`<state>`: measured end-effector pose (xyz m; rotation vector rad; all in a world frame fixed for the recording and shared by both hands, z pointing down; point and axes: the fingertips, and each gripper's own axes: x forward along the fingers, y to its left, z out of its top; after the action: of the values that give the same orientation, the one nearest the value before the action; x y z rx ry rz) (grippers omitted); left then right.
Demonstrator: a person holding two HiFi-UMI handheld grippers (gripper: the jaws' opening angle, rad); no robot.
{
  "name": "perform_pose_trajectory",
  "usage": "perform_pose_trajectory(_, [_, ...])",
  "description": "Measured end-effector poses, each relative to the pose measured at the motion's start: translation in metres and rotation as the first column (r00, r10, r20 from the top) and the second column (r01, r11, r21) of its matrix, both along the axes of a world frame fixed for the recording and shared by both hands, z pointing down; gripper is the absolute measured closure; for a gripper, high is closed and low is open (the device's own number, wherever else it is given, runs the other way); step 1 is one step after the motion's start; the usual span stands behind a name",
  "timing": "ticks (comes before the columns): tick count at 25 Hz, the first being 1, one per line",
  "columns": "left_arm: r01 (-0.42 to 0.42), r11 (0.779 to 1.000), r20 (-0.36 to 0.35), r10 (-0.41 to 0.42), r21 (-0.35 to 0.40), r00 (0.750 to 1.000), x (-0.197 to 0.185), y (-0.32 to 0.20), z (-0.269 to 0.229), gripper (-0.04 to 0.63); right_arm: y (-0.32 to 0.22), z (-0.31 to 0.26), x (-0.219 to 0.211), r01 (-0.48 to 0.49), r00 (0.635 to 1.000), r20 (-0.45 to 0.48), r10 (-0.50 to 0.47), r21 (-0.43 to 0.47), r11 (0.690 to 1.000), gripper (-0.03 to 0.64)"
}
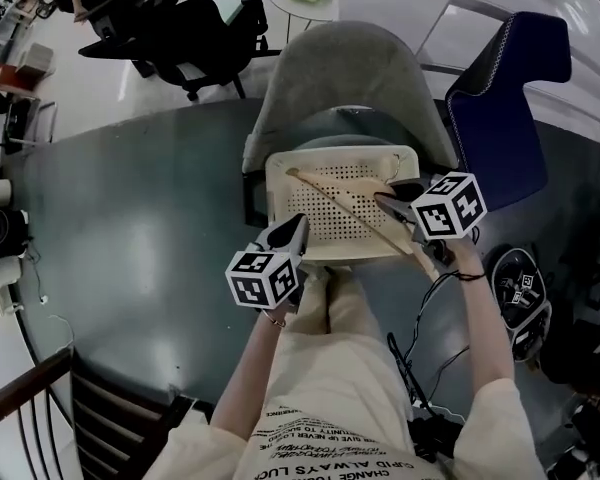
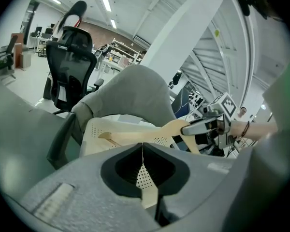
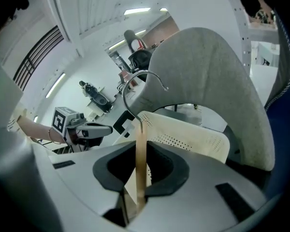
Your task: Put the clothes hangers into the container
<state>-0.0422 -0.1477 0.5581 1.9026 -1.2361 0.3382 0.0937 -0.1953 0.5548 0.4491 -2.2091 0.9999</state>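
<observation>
A grey padded chair [image 1: 340, 68] carries a cream perforated plastic basket [image 1: 280, 183]. Across the basket, a pale wooden clothes hanger [image 1: 335, 202] slants from 10 to 4 o'clock, pinched by the right gripper [image 1: 385, 203] at 3 o'clock. The left gripper [image 1: 298, 223], at 7 o'clock, has its jaws pressed together on nothing.

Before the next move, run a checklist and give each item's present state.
1. Right gripper shut on the wooden hanger: ok.
2. Hanger over the cream container: ok.
3. Left gripper shut, empty, apart from the hanger: ok.
4. Container resting on the grey chair: ok.
5. Hanger's ends inside the container's rim: cannot tell.
6. Metal hook free of the chair's back: cannot tell.
</observation>
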Motion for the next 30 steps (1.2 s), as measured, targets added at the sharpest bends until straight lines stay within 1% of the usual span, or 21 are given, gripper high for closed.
perform_pose_trajectory(4, [-0.015,1.0,-0.007,0.015,-0.021,1.0,0.005,-0.003,0.013,0.572,-0.006,0.016,-0.008,0.029,1.0,-0.006,-0.029,-0.033,0.999,0.562])
perform_pose_trajectory(10, [-0.039,0.998,-0.014,0.039,-0.048,0.999,0.012,-0.007,0.026,0.572,-0.014,0.039,-0.015,0.064,0.997,-0.048,-0.068,-0.065,0.996,0.561])
perform_pose_trajectory(19, [-0.065,0.995,-0.028,0.063,-0.075,0.998,0.017,-0.013,0.038,0.572,-0.016,0.062,-0.023,0.071,0.995,-0.069,-0.078,-0.109,0.992,0.561])
perform_pose_trajectory(24, [-0.072,0.994,-0.03,0.069,-0.08,0.997,0.017,-0.016,0.042,0.572,-0.02,0.067,-0.03,0.065,0.996,-0.049,-0.072,-0.118,0.991,0.561])
perform_pose_trajectory(30, [-0.078,0.994,-0.037,0.075,-0.083,0.997,0.02,-0.019,0.049,0.572,-0.031,0.077,-0.025,0.011,0.999,-0.034,-0.016,-0.132,0.991,0.561])
